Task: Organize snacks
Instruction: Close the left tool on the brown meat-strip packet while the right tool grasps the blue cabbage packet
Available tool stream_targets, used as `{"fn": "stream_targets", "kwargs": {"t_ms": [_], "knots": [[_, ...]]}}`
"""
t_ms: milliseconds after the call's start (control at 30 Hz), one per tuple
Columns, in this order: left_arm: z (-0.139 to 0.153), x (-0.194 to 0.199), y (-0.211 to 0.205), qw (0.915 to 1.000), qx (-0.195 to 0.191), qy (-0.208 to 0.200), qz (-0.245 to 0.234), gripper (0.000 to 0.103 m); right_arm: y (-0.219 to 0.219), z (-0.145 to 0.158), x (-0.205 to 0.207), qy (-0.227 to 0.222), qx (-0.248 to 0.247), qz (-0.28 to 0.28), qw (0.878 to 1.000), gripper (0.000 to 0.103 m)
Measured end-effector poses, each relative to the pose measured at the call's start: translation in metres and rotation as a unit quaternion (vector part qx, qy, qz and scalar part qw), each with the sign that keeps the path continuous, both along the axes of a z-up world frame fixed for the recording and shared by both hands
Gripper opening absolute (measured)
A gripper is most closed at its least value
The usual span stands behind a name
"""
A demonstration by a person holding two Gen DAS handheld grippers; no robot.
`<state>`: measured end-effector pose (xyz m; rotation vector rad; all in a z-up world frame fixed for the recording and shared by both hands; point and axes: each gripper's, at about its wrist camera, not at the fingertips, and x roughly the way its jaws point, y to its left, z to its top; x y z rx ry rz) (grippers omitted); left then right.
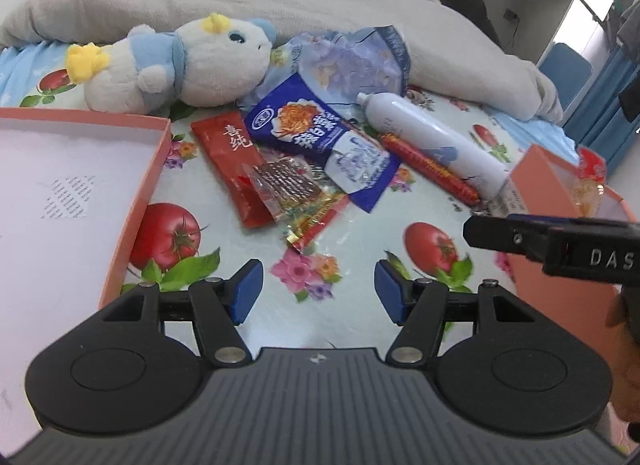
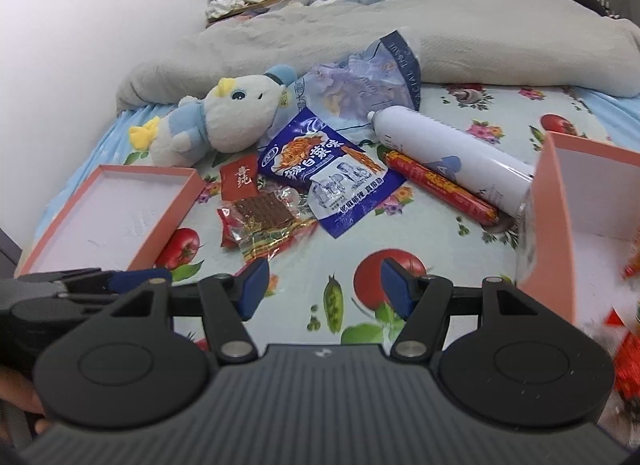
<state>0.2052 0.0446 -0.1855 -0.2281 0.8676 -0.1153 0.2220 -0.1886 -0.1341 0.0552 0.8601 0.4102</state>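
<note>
1. A heap of snacks was seen on the sheet (image 1: 360, 225), with the blue packet (image 1: 316, 133) taken here as the landmark.
2. Left of the blue packet, partly tucked under it, a red packet (image 1: 228, 161) lay; a clear-wrapped dark snack (image 1: 286, 181) rested just in front of it, on top of the red one.
3. Right of the blue packet, a red sausage (image 1: 430, 167) lay against a white can (image 1: 436, 137).
4. Behind the blue packet, a crumpled bag (image 1: 352, 61) and a plush toy (image 1: 180, 65) were seen.
5. Far left of the blue packet, a box lid (image 1: 132, 193) stood empty; far right, the box (image 2: 556, 193) held at least some red-wrapped snacks, blurred.
6. The task was judged barely begun: most of the snacks were still outside the box.
7. The left gripper (image 1: 318, 289) and right gripper (image 2: 324, 285) hovered in front of the blue packet, jaws parted about halfway, nothing held.
</note>
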Motion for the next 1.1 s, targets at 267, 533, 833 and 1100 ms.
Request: {"fn": "stream_targets", "kwargs": {"t_ms": [267,533,833,1100], "knots": [[-0.024,0.033,0.005,0.9997,0.025,-0.003,-0.006,0.074,0.016,-0.021,0.049,0.016,-0.007,0.032,0.999,0.064],[-0.034,0.068,0.012,0.9978,0.064,-0.011,-0.007,0.074,0.033,-0.040,0.106,0.019,-0.037,0.072,0.997,0.084],[-0.038,0.088,0.018,0.9970,0.071,-0.026,-0.017,0.074,0.056,-0.050,0.147,-0.008,-0.077,0.126,0.989,0.084],[-0.043,0.100,0.019,0.9971,0.065,-0.029,-0.028,0.068,0.065,-0.071,0.167,-0.014,-0.104,0.153,0.983,0.084]]}}
